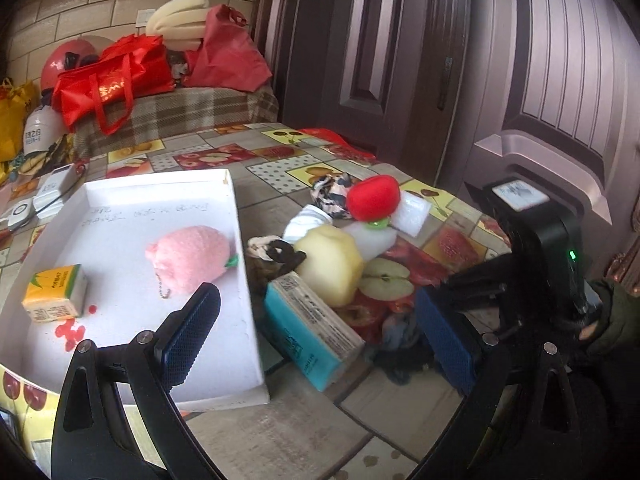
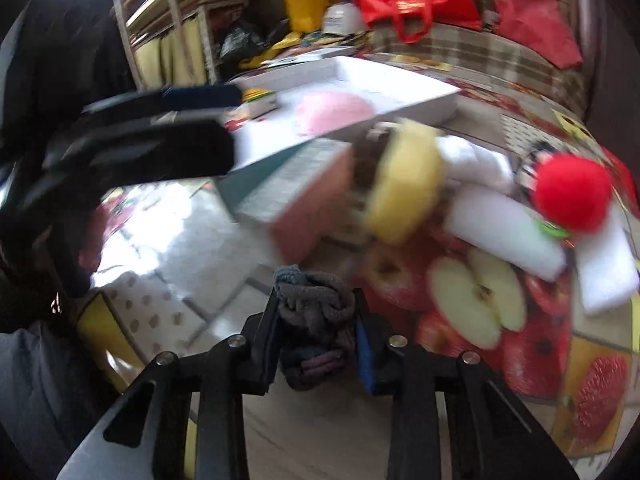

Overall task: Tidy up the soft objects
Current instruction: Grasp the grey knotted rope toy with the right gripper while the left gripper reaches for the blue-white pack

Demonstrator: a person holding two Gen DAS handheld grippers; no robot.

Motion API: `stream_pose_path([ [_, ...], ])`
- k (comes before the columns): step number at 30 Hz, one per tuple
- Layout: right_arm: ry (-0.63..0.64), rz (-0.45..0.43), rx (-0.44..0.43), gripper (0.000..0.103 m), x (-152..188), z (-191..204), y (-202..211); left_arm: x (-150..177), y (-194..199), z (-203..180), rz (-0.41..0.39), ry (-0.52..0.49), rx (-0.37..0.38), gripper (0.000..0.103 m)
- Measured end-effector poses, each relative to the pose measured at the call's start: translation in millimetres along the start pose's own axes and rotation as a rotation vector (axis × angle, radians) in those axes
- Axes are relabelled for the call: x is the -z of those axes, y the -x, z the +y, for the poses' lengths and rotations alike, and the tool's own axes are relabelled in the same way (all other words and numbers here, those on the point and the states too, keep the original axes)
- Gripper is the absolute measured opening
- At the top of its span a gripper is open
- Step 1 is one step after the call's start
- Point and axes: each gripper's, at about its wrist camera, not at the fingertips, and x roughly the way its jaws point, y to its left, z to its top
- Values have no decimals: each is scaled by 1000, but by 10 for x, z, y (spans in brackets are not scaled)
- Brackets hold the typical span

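left claw [image 1: 316,332]: black frame, blue ribbed pads | silver screws | dark glove [image 1: 612,320]

Not much writing can be read here. The red bag [image 1: 114,80] has big gold letters on its side, but they are folded and unclear. The white box [image 1: 240,320] has faint handwriting inside, too pale to read. The small yellow pack [image 1: 56,294], the blue tissue pack [image 1: 312,332] and the white jar [image 1: 40,132] carry print too small to make out.
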Motion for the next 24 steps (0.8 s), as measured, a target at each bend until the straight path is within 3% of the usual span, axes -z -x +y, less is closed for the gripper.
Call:
stream_pose_path([
  [4,-177,-60,58,31,70,-550,204,40,-48,-145,49,-3,71,98],
  [7,-224,-85,61,32,105,-686,268,90,-91,-247,88,-5,93,98],
  [12,-230,-96,47,32,140,-655,288,157,-234,-250,169,20,23,98],
  [16,-248,-106,33,32,167,-679,303,119,-312,-193,184,52,-8,98],
  [19,-251,-108,34,32,166,-687,312,72,-444,-224,224,13,-60,98],
  [22,-263,-114,33,32,181,-693,320,41,-537,-248,256,-10,-79,85],
  [24,-275,-115,26,32,185,-709,323,36,-596,-240,274,-25,-103,69],
])
